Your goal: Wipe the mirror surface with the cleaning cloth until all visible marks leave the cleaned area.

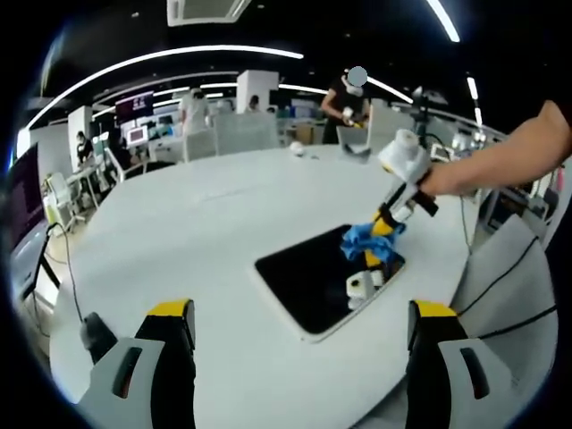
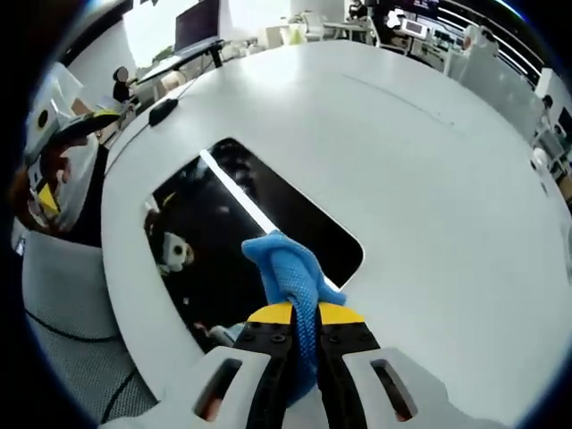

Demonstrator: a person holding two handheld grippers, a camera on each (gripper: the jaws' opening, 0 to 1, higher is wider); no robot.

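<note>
You're at a big round white table (image 1: 223,206). Open office behind: desks with monitors (image 1: 134,107), white pillars (image 1: 257,88), dark ceiling with strip lights (image 1: 161,61). Grey chair (image 2: 63,295) at the table edge.

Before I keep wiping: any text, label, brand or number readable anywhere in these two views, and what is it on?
None readable.
Screens at the back of the room: lit patches, too small and blurred to read.
Mirror: reflections alone, no label.
Cleaning cloth in the right gripper: plain blue, no tag showing.
Left gripper: plain yellow pads, no markings.
</note>
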